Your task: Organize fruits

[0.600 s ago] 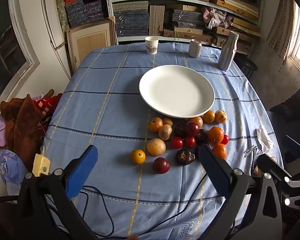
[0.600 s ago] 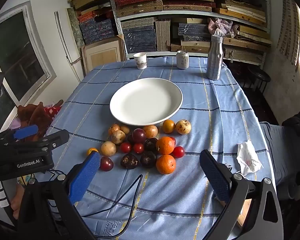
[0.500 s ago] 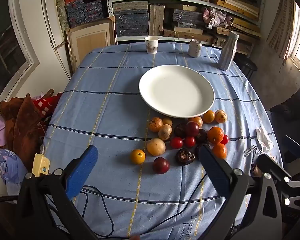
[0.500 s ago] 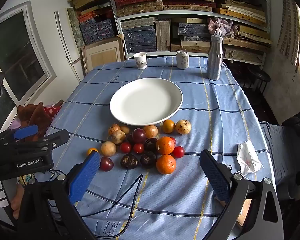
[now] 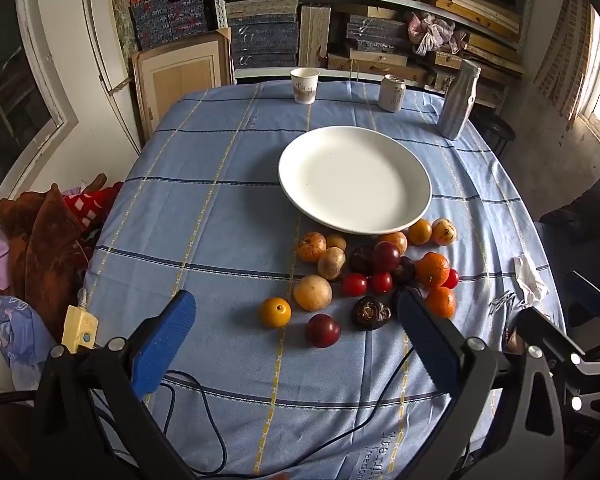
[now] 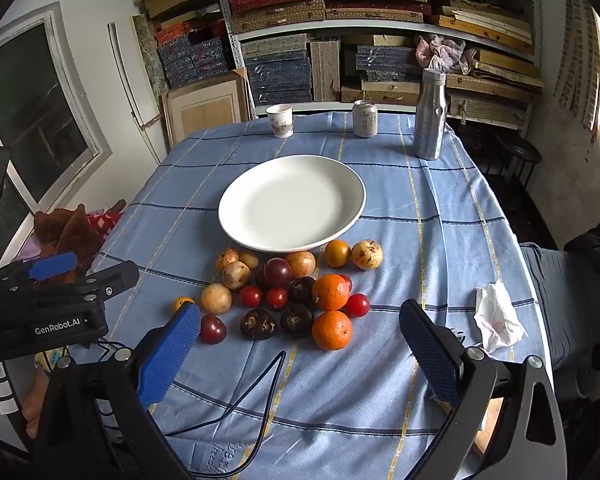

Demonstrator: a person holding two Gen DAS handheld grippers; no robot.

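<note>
Fruit [image 6: 288,292] lies in a loose cluster on the blue checked tablecloth [image 6: 420,240], just on the near side of the white plate [image 6: 292,204], which I see bare. Among the pile I make out two oranges [image 6: 331,330], one behind the other, small red tomatoes [image 6: 251,296], dark wrinkled fruits [image 6: 259,324] and a yellow fruit [image 5: 275,312] at the left edge. My left gripper [image 5: 296,316] hangs above the near edge of the table with its jaws spread wide, nothing between its blue pads. My right gripper [image 6: 300,328] hangs likewise, jaws wide apart and holding nothing. At the far edge stand a paper cup [image 6: 280,121], a can [image 6: 365,119] and a metal bottle [image 6: 430,114]. A crumpled tissue [image 6: 498,318] lies to the right, well apart from the pile. A black cable [image 6: 256,384] loops across the cloth near me.
</note>
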